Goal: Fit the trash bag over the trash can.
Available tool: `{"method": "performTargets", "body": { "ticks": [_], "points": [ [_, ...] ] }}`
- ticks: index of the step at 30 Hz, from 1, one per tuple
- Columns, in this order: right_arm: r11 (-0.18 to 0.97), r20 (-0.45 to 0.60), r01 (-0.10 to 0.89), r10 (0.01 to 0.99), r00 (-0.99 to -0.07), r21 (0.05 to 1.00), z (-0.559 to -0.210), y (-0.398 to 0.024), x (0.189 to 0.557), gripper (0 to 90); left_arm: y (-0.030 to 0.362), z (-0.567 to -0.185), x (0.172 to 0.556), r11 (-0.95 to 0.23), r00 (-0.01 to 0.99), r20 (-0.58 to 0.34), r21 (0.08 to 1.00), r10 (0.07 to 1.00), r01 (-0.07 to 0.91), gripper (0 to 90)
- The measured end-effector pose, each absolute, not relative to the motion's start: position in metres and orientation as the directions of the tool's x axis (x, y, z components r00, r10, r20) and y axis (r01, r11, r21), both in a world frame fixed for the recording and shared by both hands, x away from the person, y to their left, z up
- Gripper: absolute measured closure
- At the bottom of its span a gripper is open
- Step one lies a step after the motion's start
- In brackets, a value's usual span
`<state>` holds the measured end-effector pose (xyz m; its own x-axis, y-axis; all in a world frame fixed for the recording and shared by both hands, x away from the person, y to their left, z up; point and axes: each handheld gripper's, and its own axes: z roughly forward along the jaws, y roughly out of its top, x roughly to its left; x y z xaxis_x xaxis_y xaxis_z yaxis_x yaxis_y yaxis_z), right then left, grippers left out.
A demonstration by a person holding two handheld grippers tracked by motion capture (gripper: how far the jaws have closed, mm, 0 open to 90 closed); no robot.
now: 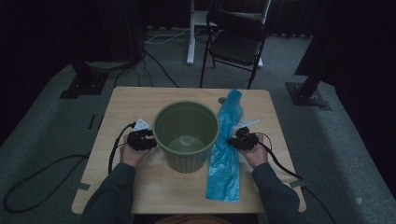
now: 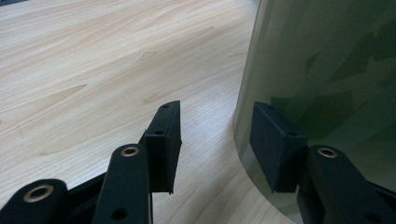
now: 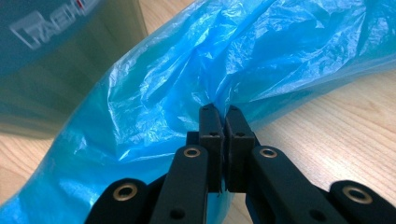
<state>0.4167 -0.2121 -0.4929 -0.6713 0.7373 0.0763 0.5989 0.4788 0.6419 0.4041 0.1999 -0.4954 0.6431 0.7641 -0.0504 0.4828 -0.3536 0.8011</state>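
The left gripper [image 2: 215, 149] rests low over the wooden table [image 2: 93, 70] with its jaws spread wide and nothing between them; the green bucket [image 2: 327, 70] stands just off its right jaw, whose pad sits against or very near the bucket's curved wall, though actual contact cannot be judged. From the high view the same left gripper [image 1: 141, 139] lies at the bucket's [image 1: 186, 135] left side, held by the person's left hand [image 1: 133, 154]. The right gripper [image 3: 223, 140] has its jaws pressed almost together, pinching a fold of the blue plastic bag [image 3: 196, 70]; the bag billows up and away ahead of the jaws and spreads to their left, with the bucket's wall [image 3: 60, 70] beyond it at the upper left. In the high view the right gripper [image 1: 243, 139], in the right hand [image 1: 254, 154], meets the bag [image 1: 226, 149] at about mid-length, the bag lying stretched along the table [image 1: 140, 186] between this gripper and the bucket.
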Motion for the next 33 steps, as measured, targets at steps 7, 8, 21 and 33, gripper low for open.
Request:
{"method": "performTargets", "body": {
  "ticks": [7, 8, 21, 33],
  "points": [
    [0.448, 0.093, 0.587, 0.738, -0.669, 0.674, -0.481, -0.222, 0.419, 88.2, 0.194, -0.495, 0.403, -0.369, 0.659, -0.042, 0.801, 0.751, 0.471, 53.3],
    [0.442, 0.095, 0.586, 0.739, -0.667, 0.679, -0.478, -0.223, 0.419, 88.2, 0.193, -0.495, 0.402, -0.372, 0.662, -0.040, 0.801, 0.748, 0.469, 53.4],
    [0.439, 0.080, 0.536, 0.716, -0.693, 0.721, -0.458, -0.232, 0.418, 88.2, 0.190, -0.494, 0.400, -0.383, 0.679, -0.041, 0.801, 0.733, 0.461, 53.2],
    [0.437, 0.052, 0.466, 0.684, -0.727, 0.769, -0.425, -0.234, 0.409, 88.2, 0.189, -0.493, 0.399, -0.387, 0.685, -0.040, 0.801, 0.727, 0.457, 53.2]
  ]
}}
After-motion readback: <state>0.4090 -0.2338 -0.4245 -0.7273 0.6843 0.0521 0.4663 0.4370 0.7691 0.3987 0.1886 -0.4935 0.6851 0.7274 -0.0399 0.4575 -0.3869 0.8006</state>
